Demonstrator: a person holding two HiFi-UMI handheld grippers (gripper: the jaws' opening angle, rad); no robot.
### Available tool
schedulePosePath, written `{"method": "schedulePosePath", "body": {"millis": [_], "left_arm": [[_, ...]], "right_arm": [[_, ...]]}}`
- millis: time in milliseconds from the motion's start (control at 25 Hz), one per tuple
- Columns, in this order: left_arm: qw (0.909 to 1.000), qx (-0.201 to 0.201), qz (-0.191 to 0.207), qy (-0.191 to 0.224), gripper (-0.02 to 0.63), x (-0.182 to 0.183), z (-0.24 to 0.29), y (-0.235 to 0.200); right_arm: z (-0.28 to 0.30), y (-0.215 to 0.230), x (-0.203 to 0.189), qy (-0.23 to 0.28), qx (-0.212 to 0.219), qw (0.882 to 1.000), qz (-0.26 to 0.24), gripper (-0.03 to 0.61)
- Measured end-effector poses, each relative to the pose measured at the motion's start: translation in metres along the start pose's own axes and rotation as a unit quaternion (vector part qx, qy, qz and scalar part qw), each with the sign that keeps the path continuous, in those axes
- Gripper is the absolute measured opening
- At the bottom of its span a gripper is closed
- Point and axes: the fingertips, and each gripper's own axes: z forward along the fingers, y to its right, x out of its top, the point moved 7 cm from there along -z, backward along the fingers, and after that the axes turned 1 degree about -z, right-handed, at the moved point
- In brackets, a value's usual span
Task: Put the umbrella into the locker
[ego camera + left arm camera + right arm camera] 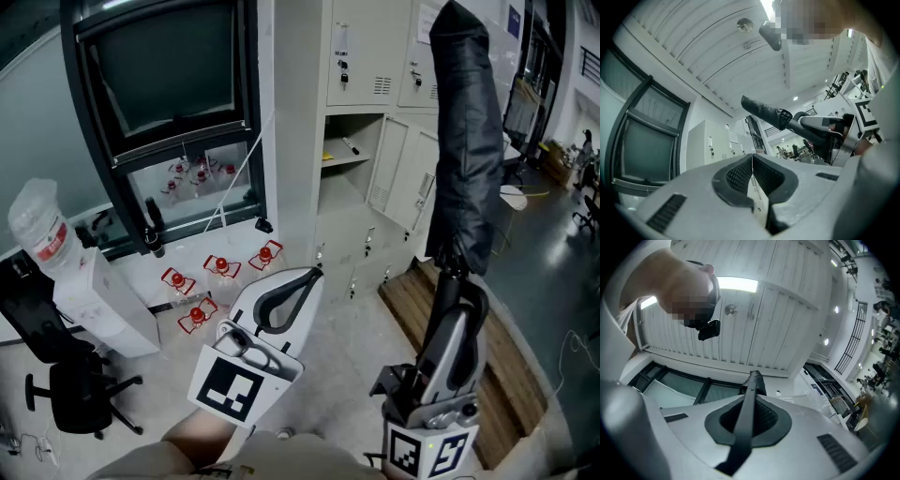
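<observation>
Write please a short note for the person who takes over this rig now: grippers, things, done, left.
Left gripper: shut, empty.
Right gripper: shut on the umbrella, which is folded and upright.
Locker: door open, a small dark item on its shelf.
Done: the umbrella is held in the gripper, outside the locker.
Left: bring it to the open locker and put it inside.
</observation>
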Motion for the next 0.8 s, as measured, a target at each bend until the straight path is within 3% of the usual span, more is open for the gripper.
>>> {"method": "schedulePosePath", "body": {"millis": [200,800], "left_arm": [[1.0000,0.002,0.002,-0.005,0.011,-0.001,-0.003,0.004],[0.9999,-0.005,0.008,-0.009,0.011,-0.006,0.018,0.027]], "right_arm": [[0.002,-0.001,0.002,-0.012,0.015,1.000,-0.012,0.011],[-0.009,0.033,-0.004,-0.028,-0.005,1.000,0.013,0.011]]}}
